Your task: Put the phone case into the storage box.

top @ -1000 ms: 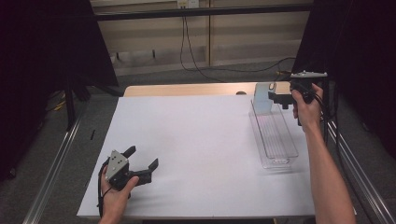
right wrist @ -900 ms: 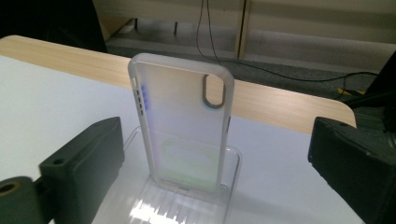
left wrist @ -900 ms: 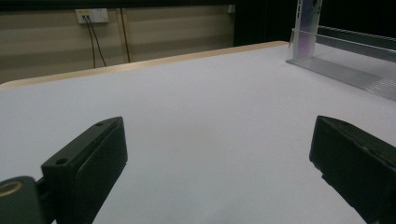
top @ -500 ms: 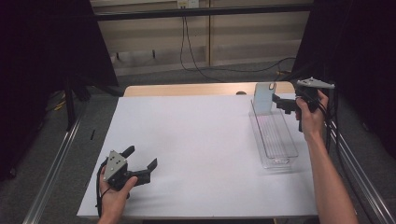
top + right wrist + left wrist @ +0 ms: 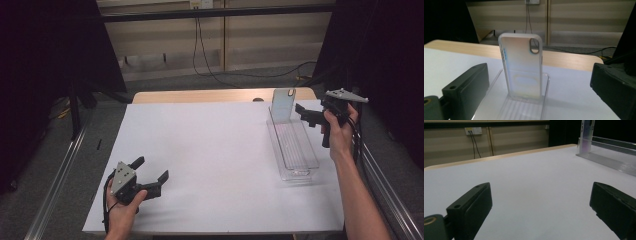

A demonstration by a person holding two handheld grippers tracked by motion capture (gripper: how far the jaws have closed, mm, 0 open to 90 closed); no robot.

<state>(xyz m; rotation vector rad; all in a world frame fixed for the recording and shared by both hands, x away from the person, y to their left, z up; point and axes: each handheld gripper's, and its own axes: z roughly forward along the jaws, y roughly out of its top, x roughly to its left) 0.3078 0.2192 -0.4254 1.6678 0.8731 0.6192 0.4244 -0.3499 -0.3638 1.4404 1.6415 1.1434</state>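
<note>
We've got the phone case (image 5: 522,67) standing upright at the far end of the clear tray (image 5: 300,161), over on the right side of the white tabletop (image 5: 215,150). Our right gripper (image 5: 306,114) hangs just right of it, pointed at it, fingers apart with nothing between them. The left gripper (image 5: 150,171) sits low at the near left corner, well apart from the tray, fingers spread wide too.
</note>
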